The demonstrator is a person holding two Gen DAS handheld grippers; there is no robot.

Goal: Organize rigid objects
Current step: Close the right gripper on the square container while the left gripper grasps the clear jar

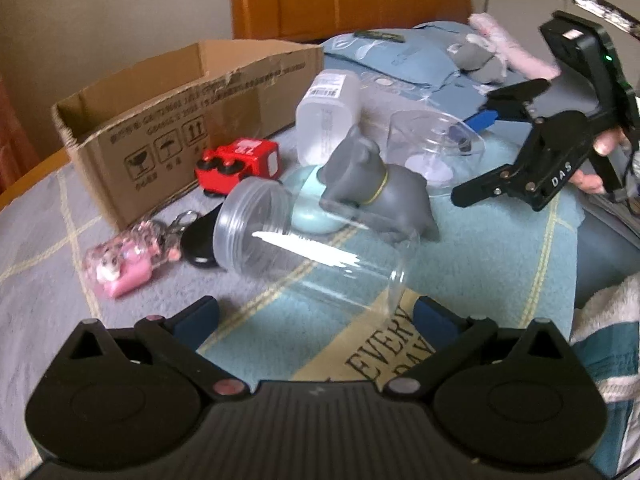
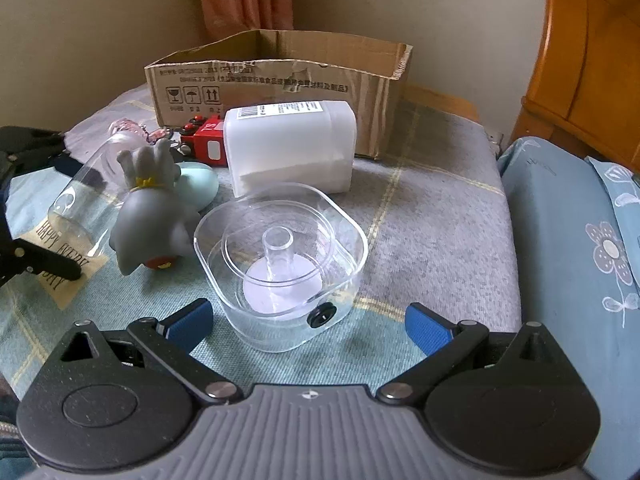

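Jaws wide and empty on both the left gripper (image 1: 316, 312) and right gripper (image 2: 308, 320), the clear jar (image 1: 304, 252), square tub (image 2: 280, 256), toys and white container (image 2: 290, 148) all lie outside the cardboard box (image 2: 280, 68), so sorting looks barely begun.

A bed (image 2: 440, 216) carries a cardboard box (image 2: 280, 80) and toys.

"EVERY DAY" on cloth (image 1: 400, 344), "DAS" on right claw (image 1: 500, 148)

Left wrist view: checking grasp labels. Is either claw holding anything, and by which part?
Nothing is held: left claw and right claw are both open.
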